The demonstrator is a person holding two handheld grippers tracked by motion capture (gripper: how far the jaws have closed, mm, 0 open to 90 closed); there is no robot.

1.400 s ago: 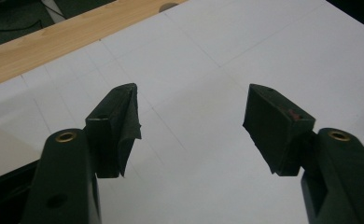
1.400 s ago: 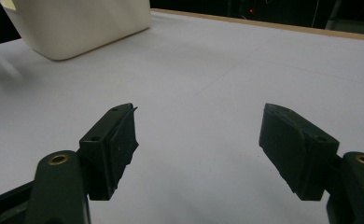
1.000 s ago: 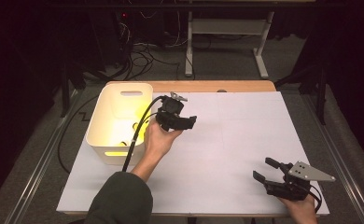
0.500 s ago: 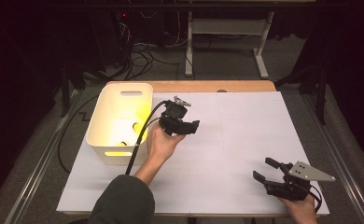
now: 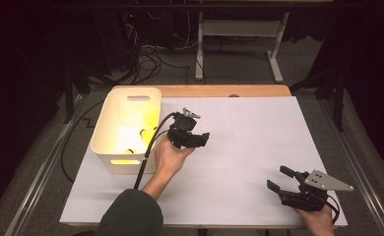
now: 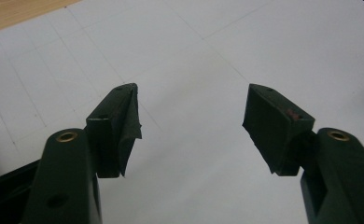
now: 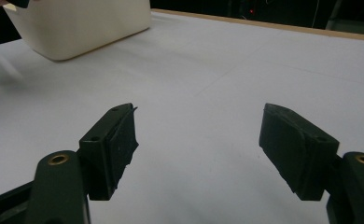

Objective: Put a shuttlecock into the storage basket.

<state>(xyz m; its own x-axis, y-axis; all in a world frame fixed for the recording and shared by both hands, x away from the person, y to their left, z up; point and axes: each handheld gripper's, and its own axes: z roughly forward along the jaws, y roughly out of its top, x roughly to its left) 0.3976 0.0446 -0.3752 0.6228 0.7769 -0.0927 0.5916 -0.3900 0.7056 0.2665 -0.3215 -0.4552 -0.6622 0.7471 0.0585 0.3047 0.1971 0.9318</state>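
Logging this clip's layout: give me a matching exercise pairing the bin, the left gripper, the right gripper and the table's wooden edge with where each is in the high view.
Things:
1. bin
2. left gripper
3. right gripper
4. wooden edge

Places:
A. near right corner of the white sheet, jaws open
B. far side of the table, beyond the sheet
C. left part of the sheet, yellow things inside
D. held just right of the bin, jaws open

Pairs: 1-C, 2-D, 3-A, 4-B

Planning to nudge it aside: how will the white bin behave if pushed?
The white bin looks like thin plastic, so probably light. Its flat base on the smooth white table cover should slide, not tip. Small things inside may shift.
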